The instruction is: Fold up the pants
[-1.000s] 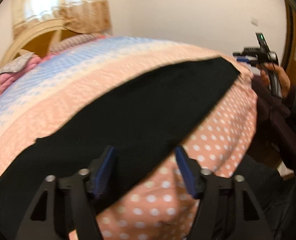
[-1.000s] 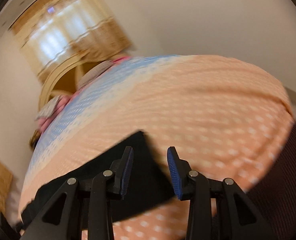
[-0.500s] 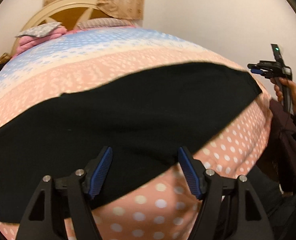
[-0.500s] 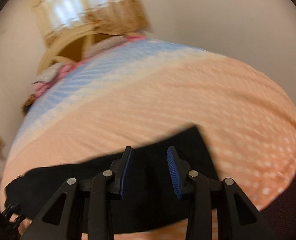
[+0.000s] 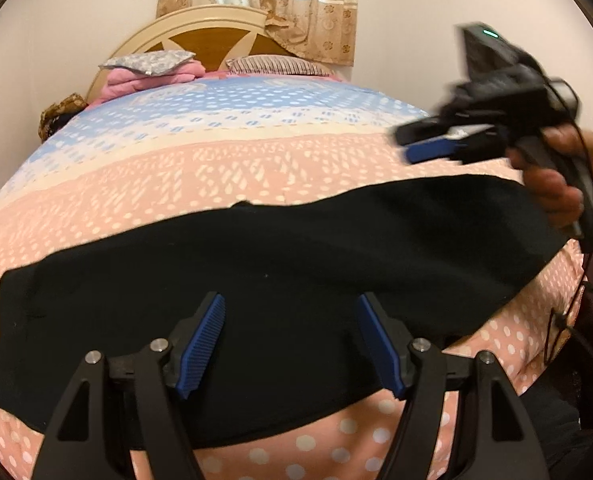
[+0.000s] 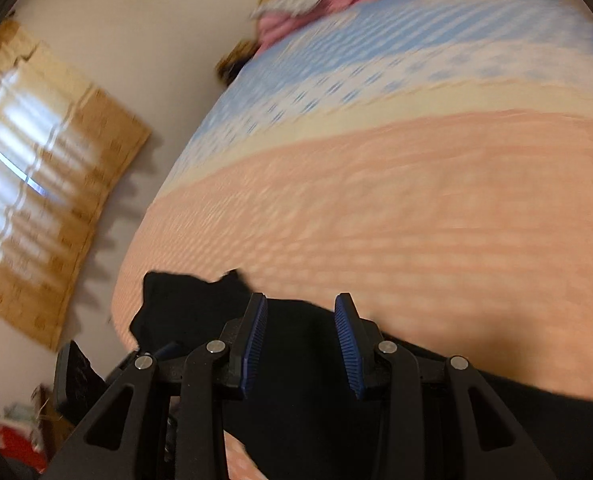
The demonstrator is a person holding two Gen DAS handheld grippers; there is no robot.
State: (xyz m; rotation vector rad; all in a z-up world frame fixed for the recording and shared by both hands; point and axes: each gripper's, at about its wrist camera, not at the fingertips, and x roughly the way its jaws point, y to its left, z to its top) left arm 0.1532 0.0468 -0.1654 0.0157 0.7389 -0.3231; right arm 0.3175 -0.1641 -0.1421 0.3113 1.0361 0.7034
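The black pants [image 5: 288,264] lie flat in a long band across the near part of the bed. My left gripper [image 5: 290,340] is open and empty, hovering over the pants' near edge around the middle. My right gripper [image 6: 300,344] is open and empty above the pants [image 6: 304,392]; the view is blurred. It also shows in the left wrist view [image 5: 428,144], held in a hand above the pants' right end.
The bed [image 5: 224,160] has a peach, cream and blue dotted cover. Pillows and a folded pink blanket [image 5: 152,76] lie by the wooden headboard [image 5: 216,36]. A curtained window [image 6: 36,184] is on the wall. The bed's right edge drops off near the person.
My left gripper swung left so the headboard is centred. My right gripper moved in over the pants and turned left. Both stayed open.
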